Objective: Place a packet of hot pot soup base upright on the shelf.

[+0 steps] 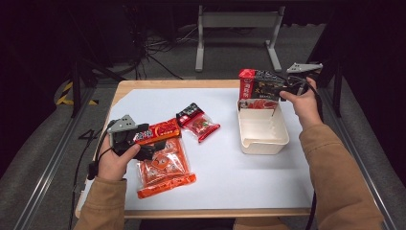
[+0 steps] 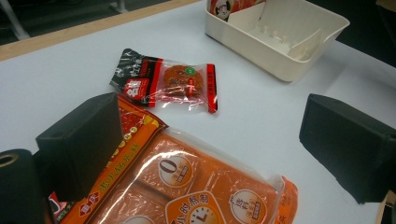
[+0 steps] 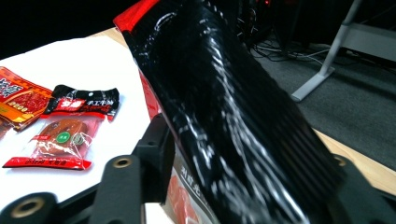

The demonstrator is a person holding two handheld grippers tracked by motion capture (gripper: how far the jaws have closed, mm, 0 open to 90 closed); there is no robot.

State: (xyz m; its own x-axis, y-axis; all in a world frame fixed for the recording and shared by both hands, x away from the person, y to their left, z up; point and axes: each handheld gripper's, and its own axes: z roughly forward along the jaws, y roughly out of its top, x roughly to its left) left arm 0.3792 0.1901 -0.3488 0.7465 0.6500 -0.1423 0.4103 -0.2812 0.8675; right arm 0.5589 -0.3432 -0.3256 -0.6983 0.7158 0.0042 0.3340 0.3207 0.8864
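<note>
My right gripper (image 1: pixel 283 89) is shut on a black and red snack packet (image 1: pixel 262 85), held in the air above the far end of a white bin (image 1: pixel 265 147). In the right gripper view the glossy black packet (image 3: pixel 233 107) runs up between the jaws of the right gripper (image 3: pixel 252 186). My left gripper (image 1: pixel 136 139) stands open over a large orange packet (image 1: pixel 163 168) at the table's left. Its jaws sit wide apart in the left gripper view, the left gripper (image 2: pixel 210 128) just above the orange packet (image 2: pixel 196 186). A red-orange bar packet (image 1: pixel 159 131) lies beside it.
A small red and black snack packet (image 1: pixel 197 122) lies mid-table, clear of both grippers (image 2: pixel 168 81) (image 3: pixel 65 135). The white bin (image 2: pixel 275 65) holds another red packet (image 1: pixel 258 103) at its far end. A white sheet (image 1: pixel 225 167) covers the wooden table.
</note>
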